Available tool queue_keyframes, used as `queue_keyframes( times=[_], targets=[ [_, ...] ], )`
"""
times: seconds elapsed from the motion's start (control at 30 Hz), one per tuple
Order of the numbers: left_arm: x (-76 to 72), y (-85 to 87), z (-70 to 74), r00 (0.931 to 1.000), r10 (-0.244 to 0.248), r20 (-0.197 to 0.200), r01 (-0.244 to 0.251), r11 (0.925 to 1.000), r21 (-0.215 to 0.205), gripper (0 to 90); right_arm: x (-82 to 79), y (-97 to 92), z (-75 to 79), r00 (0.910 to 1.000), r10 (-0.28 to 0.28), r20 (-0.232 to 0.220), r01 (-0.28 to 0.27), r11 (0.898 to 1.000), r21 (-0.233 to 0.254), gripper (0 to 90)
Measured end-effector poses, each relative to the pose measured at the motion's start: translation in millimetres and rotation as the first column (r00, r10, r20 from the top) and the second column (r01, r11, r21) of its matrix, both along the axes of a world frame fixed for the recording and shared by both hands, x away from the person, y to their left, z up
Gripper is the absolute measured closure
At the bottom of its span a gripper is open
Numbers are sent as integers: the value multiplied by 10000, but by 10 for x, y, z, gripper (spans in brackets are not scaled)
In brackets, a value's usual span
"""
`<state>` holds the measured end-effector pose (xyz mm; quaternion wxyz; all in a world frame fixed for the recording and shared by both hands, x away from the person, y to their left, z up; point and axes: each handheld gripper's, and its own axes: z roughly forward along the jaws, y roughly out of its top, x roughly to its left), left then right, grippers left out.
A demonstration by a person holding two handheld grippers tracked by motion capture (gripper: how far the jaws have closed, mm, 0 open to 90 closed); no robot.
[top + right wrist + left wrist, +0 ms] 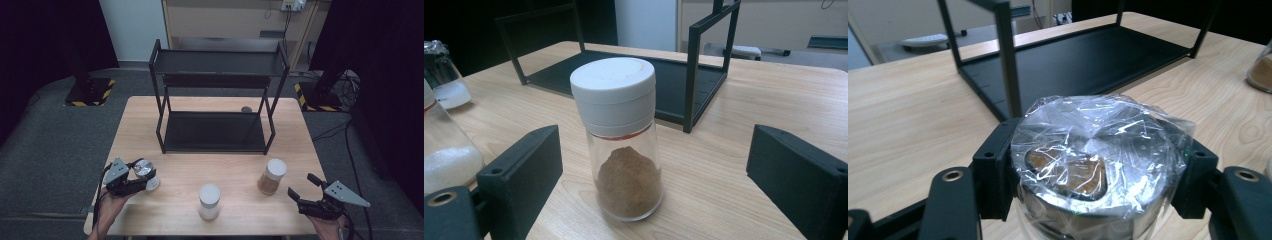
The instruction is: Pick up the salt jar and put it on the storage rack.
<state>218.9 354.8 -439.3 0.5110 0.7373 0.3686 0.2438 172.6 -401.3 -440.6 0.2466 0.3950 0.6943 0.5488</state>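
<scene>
Left gripper [145, 184]: near the bench's front-left corner, well left of the rack's front; its jaws are clamped on the foil jar, one pad on each side of the cap.
Foil jar [1098, 165]: a clear jar with a shiny cap wrapped in crinkled film, held between the left jaws; through the cap something brown shows; white powder lies in its base in the right gripper view. In the high view it stands in front of the rack's left post, well apart from it.
Right gripper [306, 187]: at the bench's front-right edge, right of the rack; jaws spread wide with nothing between the pads.
Brown jar [621, 137]: upright on the bench, white cap, brown powder in the lower part; it stands ahead of the right jaws, centred in the gap, not touched by either pad. In the high view it is just in front of the rack's right front post.
White jar [209, 201]: upright near the bench's front edge, in front of the rack's middle, between the two grippers, apart from both.
Rack [215, 132]: black two-shelf frame on the bench's far half; both shelves bare.
Bench [200, 170]: light wood.
</scene>
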Motion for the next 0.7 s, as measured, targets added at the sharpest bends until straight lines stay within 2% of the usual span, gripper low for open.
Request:
queue_keyframes(
  times=[0.37, 0.7],
  targets=[
    [170, -172, 168, 9967, -794, 154, 792, 9968, 116, 334, 9, -4, -5, 10000, 39, -18, -39, 10000, 20, 81],
    [380, -332, 309, 9903, -1386, 113, 1383, 9901, 256, 334, 18, -8, -9, 9999, 79, -61, -79, 10000, 51, 81]
  ],
)
